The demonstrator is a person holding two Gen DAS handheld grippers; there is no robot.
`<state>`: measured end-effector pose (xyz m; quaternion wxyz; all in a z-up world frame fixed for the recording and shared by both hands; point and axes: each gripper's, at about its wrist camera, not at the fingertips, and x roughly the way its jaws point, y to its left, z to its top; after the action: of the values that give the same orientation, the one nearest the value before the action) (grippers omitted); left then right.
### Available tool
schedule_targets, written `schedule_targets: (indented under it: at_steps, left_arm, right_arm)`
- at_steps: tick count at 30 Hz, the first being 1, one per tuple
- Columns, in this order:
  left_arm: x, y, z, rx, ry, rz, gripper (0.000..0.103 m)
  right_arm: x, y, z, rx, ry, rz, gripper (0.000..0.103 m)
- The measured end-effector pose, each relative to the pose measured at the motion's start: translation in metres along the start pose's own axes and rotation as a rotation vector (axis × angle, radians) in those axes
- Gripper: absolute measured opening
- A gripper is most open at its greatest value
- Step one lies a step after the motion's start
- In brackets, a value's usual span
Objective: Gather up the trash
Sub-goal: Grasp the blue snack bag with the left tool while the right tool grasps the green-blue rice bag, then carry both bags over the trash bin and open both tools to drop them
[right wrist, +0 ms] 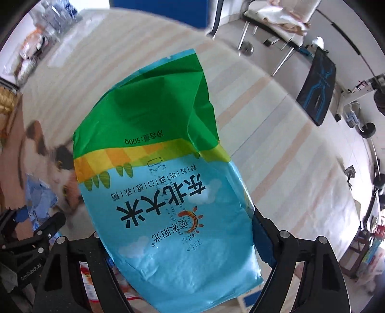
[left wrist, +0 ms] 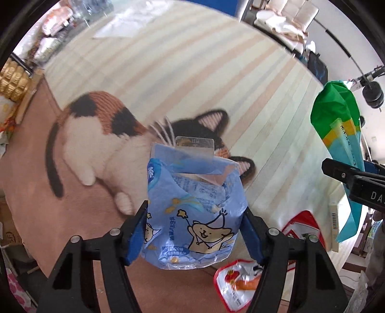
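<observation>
Blue crinkled plastic tissue wrapper (left wrist: 195,216) pinched in our left gripper (left wrist: 195,231) | green-and-blue rice bag (right wrist: 168,192) clamped in our right gripper (right wrist: 178,243)

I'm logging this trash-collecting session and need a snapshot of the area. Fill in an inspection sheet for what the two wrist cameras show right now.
Surface: striped rug with a calico cat picture, laid on a brown floor.
Job's things: blue tissue wrapper between the left tongs; green and blue rice bag between the right tongs.
Clutter: red and white wrappers on the floor below the tissue wrapper; a small box beside them.
Grippers: both tongs closed on their packages, pads against the sides.
Cables: nothing seen.
Surroundings: chairs, a dark blue-patterned panel, dumbbells, bags piled at the rug's far edge.
</observation>
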<state>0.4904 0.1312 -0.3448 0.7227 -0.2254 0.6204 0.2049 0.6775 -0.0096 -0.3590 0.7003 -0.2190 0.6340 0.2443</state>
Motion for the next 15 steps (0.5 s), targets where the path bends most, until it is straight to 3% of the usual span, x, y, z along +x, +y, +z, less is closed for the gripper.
schedule_targets:
  at_steps: [7,10,15]
  left_arm:
    - [-0.071,0.021,-0.040,-0.025,-0.124,-0.030,0.067]
    - [-0.098,0.060,-0.062,-0.052,-0.173,-0.044,0.067]
    - [-0.145,0.117,-0.131,-0.105,-0.237,-0.045,0.067]
  right_arm:
    - [-0.070,0.017,-0.035,0.022,-0.134,-0.009,0.087]
    - [-0.092,0.038,-0.064,0.020,-0.170,0.005,0.087]
    - [-0.120,0.105,-0.130,-0.007,-0.205,0.033,0.087]
